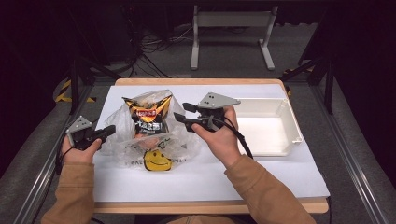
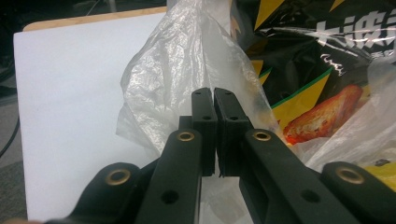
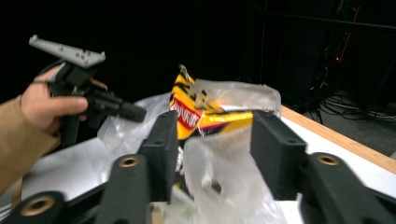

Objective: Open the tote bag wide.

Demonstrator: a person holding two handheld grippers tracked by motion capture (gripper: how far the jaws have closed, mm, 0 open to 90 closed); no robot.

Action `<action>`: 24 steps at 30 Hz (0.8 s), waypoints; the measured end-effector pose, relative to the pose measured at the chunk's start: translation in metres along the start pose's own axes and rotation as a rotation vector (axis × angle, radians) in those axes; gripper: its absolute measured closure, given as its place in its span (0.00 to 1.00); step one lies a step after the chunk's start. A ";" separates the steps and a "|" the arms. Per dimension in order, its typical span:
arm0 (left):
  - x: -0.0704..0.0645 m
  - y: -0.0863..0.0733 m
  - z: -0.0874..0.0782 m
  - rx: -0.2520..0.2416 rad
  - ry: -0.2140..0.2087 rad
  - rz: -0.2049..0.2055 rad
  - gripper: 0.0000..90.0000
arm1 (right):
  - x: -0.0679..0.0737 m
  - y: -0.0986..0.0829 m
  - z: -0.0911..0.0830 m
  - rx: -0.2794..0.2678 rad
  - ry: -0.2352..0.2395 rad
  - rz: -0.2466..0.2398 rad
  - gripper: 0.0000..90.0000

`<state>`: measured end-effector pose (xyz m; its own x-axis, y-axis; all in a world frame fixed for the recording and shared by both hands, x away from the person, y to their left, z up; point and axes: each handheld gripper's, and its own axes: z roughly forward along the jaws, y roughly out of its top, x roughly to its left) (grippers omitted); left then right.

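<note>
A clear plastic bag (image 1: 122,122) with a yellow smiley print lies mid-table. Inside it stands a black, yellow and orange chip bag (image 1: 149,114). My left gripper (image 1: 109,130) is at the bag's left edge, jaws shut on a fold of the plastic (image 2: 177,70), with the chip bag (image 2: 303,60) just beyond. My right gripper (image 1: 182,112) is open at the bag's right side. In the right gripper view its jaws (image 3: 215,126) straddle a raised flap of the plastic bag (image 3: 224,172), with the chip bag (image 3: 196,112) behind and the left gripper (image 3: 133,112) farther off.
A white tray (image 1: 289,122) sits at the right of the white table cover (image 1: 261,177). Wooden table edges show at front and back. Black frame rails run along both sides, and cables lie on the floor behind.
</note>
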<state>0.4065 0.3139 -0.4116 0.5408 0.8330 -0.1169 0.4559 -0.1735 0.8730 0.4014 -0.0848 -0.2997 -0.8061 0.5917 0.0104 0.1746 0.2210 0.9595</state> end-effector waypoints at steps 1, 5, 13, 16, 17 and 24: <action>0.000 0.000 0.001 0.002 0.005 0.003 0.96 | 0.000 0.001 0.004 -0.001 -0.008 -0.001 0.51; 0.000 -0.001 0.002 -0.010 0.023 0.005 0.92 | -0.003 0.001 0.022 0.034 -0.054 -0.016 0.45; 0.003 -0.001 0.004 -0.023 0.050 0.002 0.78 | -0.018 -0.015 0.048 0.194 -0.108 0.012 0.68; 0.003 0.000 0.007 -0.027 0.045 0.007 0.77 | -0.022 -0.018 0.053 0.198 -0.120 0.012 0.69; 0.003 0.000 0.008 -0.024 0.045 0.010 0.76 | -0.024 -0.018 0.054 0.196 -0.119 0.013 0.67; 0.003 0.003 0.009 -0.043 0.055 0.020 0.67 | -0.032 -0.026 0.060 0.187 -0.153 0.053 0.49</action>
<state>0.4156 0.3110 -0.4137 0.5091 0.8575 -0.0735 0.4137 -0.1689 0.8946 0.4564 -0.0631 -0.3416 -0.7007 0.7134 0.0034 0.3276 0.3175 0.8899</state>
